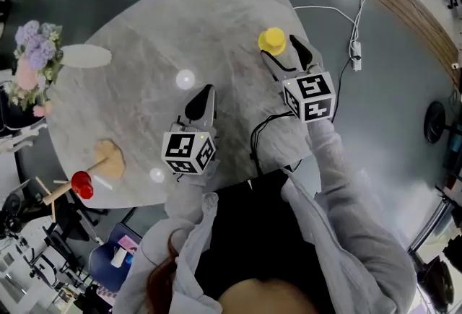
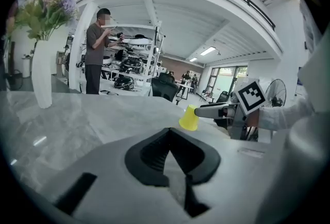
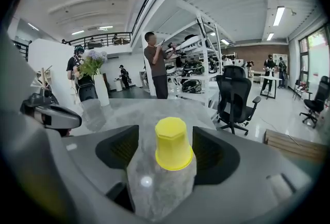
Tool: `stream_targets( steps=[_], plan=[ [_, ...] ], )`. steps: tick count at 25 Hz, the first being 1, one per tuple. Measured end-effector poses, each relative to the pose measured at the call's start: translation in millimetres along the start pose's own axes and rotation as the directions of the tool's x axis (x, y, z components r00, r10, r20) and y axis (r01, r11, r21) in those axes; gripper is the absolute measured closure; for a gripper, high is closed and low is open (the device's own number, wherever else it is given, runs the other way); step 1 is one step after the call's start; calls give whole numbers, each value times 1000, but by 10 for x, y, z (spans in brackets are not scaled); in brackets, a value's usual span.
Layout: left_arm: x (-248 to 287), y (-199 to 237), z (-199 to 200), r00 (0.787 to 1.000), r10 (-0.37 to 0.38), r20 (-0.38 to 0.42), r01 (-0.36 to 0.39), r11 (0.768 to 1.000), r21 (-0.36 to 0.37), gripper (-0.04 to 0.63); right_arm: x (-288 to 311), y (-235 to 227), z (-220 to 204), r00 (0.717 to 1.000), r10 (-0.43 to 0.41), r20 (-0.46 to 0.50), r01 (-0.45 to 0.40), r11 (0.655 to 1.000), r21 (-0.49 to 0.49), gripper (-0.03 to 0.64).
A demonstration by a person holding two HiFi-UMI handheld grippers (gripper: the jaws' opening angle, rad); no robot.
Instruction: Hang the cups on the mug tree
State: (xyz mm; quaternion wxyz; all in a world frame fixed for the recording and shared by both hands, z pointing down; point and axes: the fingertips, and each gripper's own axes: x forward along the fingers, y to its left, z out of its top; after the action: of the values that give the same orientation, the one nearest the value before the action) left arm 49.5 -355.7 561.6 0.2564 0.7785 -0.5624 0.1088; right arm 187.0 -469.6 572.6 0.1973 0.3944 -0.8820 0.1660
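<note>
Risk of toppling or skidding for yellow cup [image 1: 272, 40], upside down on counter [image 1: 180, 16] between widely spread, not yet pinching jaws of right tool [image 1: 284, 54], if closed off-centre; mug tree [image 1: 101, 161] with 1 red cup [image 1: 82, 185] well apart; left tool [image 1: 201, 103] pinched together, empty.

Both arms, in grey sleeves, reach forward over the desk [image 1: 144, 74], and both tools point ahead and a bit down. The left tool [image 1: 206, 92] has its jaws closed tip to tip, with nothing in them. The right tool [image 1: 281, 50] has its jaws wide apart; a yellow cup [image 3: 174, 144] stands between them, and the pads do not touch it
</note>
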Motion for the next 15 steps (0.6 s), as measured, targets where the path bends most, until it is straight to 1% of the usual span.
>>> stream_targets(
  steps=[3, 6, 7, 8, 10, 13, 15],
  plan=[
    [100, 89, -83, 1000, 21, -18, -21, 1000, -4, 596, 192, -36, -97, 1000, 6, -18, -6, 1000, 2, 288],
    [88, 147, -157, 999, 38, -23, -38, 999, 0, 596, 252, -21, -153, 1000, -10, -23, 10, 1000, -16, 289],
    [87, 159, -178, 999, 43, -25, -42, 999, 7, 596, 252, -28, -156, 1000, -20, -19, 19, 999, -28, 308],
    [96, 171, -195, 999, 47, -26, -46, 999, 13, 595, 252, -47, -157, 999, -31, -14, 31, 999, -37, 346],
    [137, 198, -203, 998, 54, -27, -53, 998, 19, 596, 276, -108, -154, 999, -45, -10, 44, 998, -37, 353],
    [193, 254, -146, 998, 65, -22, -65, 998, 15, 596, 343, -171, -100, 999, -40, -10, 40, 999, -20, 354],
    [172, 285, -87, 997, 74, -8, -74, 997, 11, 595, 347, -157, -25, 999, -37, 3, 37, 999, -25, 356]
  ],
)
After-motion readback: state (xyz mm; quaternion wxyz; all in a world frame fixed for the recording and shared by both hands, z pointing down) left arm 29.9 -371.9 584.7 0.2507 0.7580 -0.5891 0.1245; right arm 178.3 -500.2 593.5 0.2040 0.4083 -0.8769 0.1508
